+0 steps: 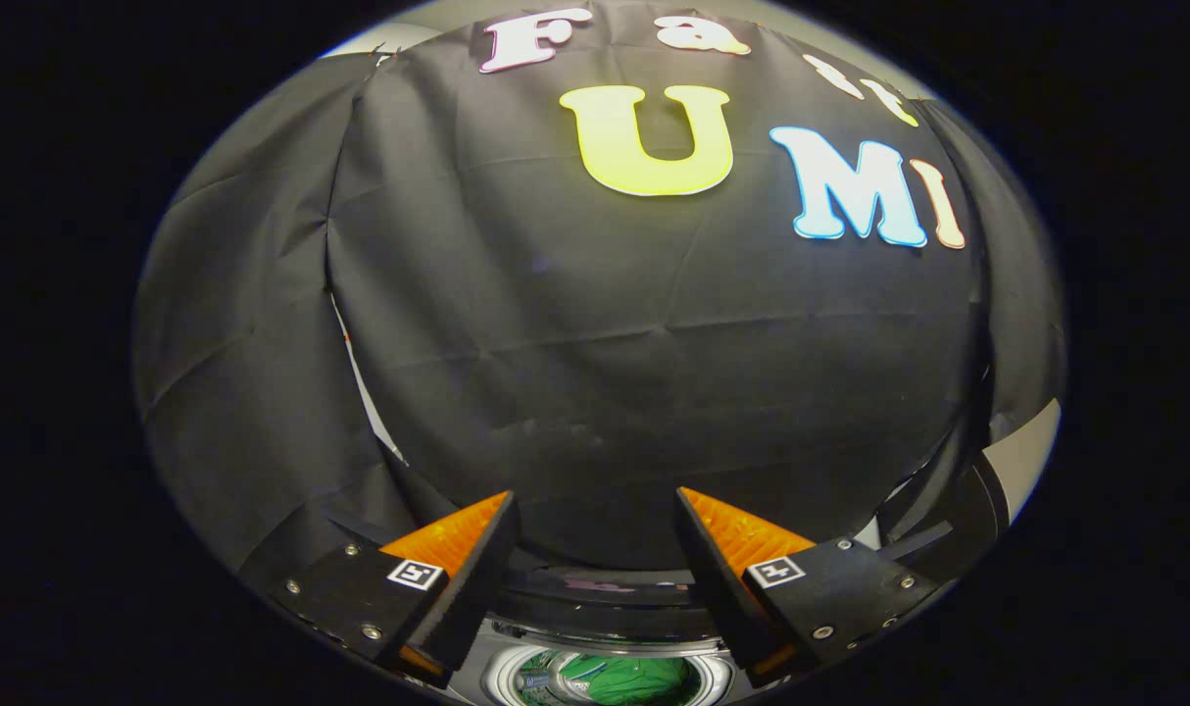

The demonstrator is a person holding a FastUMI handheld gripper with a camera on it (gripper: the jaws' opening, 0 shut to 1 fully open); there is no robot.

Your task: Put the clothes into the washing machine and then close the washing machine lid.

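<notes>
Your gripper (595, 534) hangs high above the washer (605, 628), its fingers spread wide with nothing between them. That empty spread makes sense: the clothes (644, 680), a green bundle, lie down inside the drum (502, 677), seen below and between the fingers, so there is nothing left for you to carry.

The gripper looks mostly at the booth's cloth wall (654, 373), with the washer tucked under the fingertips. The drum opening is uncovered, and a dark curved band just beyond it, near the wall, may be the raised lid (595, 588); the view is too squeezed there for you to be sure.

As a judgement, the loading half is done and the closing half is what remains. You are probably held this high to clear the rim and come round behind the lid. You would want the fingers to catch its edge and bring it down over the drum, watching that no cloth pokes over the rim.
</notes>
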